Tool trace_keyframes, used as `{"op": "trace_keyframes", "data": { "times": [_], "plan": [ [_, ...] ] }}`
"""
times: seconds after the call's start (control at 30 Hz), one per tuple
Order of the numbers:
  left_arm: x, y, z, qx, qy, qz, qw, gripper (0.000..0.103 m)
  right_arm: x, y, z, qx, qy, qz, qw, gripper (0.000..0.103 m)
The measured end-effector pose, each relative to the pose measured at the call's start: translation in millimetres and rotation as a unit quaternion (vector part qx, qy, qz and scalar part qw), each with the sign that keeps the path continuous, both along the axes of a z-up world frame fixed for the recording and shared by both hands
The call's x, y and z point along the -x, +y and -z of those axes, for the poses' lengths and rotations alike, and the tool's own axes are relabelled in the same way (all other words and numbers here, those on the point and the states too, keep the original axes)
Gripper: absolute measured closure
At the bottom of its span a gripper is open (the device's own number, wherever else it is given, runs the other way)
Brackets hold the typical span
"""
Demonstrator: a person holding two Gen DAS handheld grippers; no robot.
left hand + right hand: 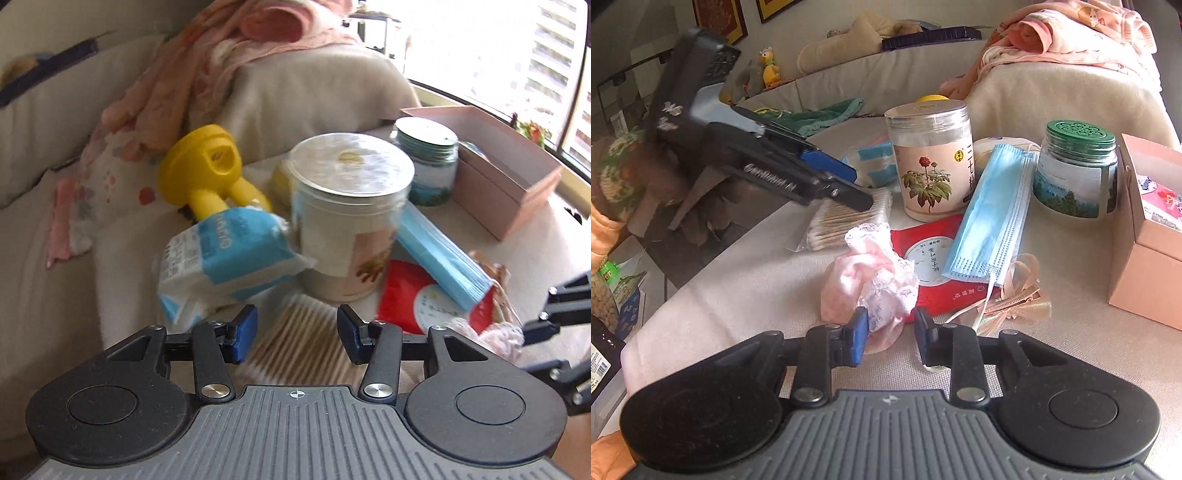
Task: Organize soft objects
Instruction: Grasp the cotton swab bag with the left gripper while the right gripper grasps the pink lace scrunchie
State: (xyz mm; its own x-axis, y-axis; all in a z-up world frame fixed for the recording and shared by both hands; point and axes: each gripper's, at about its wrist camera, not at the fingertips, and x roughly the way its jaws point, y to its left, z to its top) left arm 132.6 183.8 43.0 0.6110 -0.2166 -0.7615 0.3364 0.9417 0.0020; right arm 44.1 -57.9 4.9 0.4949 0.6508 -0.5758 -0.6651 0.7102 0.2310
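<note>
A crumpled pink lace cloth lies on the beige table cover, its near edge between the jaws of my right gripper, which is open around it. A blue face mask leans over a red packet. My left gripper is open, hovering over a bag of cotton swabs; it also shows in the right wrist view above the swabs. A blue-white tissue pack lies left of a flower-label jar.
A green-lidded jar and an open pink box stand at the right. A yellow plastic toy lies behind the tissue pack. A ribbon hair clip lies near the mask. Pink blankets drape the sofa behind.
</note>
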Motion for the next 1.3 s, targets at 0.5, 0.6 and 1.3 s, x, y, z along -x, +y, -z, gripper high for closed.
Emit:
{"op": "trace_keyframes", "data": {
  "times": [0.5, 0.6, 1.3],
  "plan": [
    [76, -23, -13, -0.036, -0.032, 0.084, 0.9953, 0.05, 9, 7, -1, 0.012, -0.017, -0.019, 1.0, 0.057],
    [75, -47, 0, -0.096, -0.013, 0.121, 0.9879, 0.047, 10, 10, -1, 0.018, -0.022, -0.02, 0.999, 0.056],
    [33, -8, 23, 0.005, 0.015, -0.011, 0.9998, 0.016, 12, 15, -4, 0.039, -0.032, -0.01, 0.999, 0.049]
  ]
}}
